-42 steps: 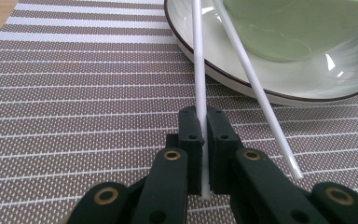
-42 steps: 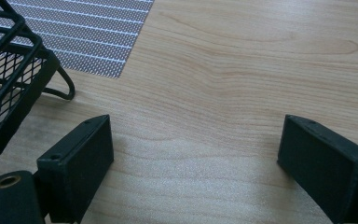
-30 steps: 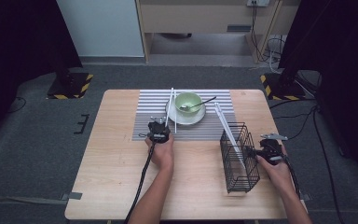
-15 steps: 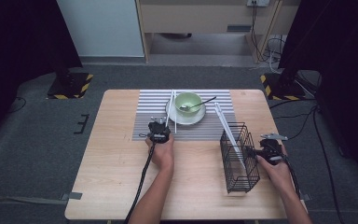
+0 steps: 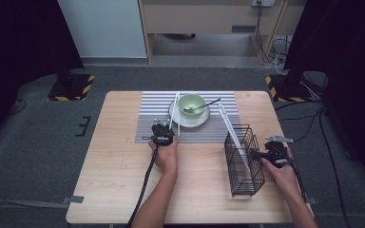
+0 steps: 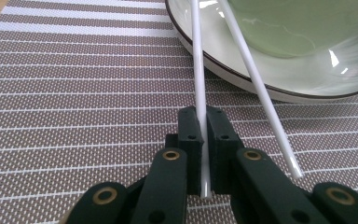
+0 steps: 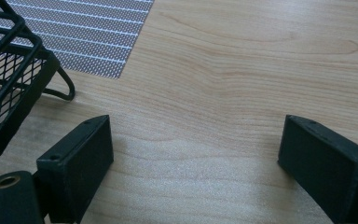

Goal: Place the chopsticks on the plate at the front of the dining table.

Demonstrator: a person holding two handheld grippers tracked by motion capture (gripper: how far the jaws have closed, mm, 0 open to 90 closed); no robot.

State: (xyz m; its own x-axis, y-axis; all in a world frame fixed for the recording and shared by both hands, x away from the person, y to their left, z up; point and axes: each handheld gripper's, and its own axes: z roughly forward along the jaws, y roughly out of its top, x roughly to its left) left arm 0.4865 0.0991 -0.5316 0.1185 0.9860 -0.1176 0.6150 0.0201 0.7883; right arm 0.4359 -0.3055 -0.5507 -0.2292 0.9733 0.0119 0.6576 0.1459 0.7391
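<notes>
**White chopstick pinched at the plate's edge, right jaws spread beside the basket**

Against the earlier frames, nothing is seen to have shifted: both hands, the bowl and the basket are found in the same places.

In the left gripper view, the left gripper (image 6: 204, 135) is shown pressed together on a white chopstick (image 6: 198, 84), which runs straight ahead from the jaws onto the rim of the plate (image 6: 223, 65). A second chopstick (image 6: 261, 88) lies just to the right of the jaws, untouched. From the high view that pinch cannot be made out; there the green bowl (image 5: 192, 103), with a spoon (image 5: 203, 106) in it, is seen beyond the gripper.

In the right gripper view, the right gripper (image 7: 193, 154) is shown spread wide over bare table (image 7: 242, 70), nothing between the jaws, with the black wire basket (image 7: 9, 70) just to its left. In the high view its hand (image 5: 281, 172) is held low, forearm stretched along the table.
</notes>
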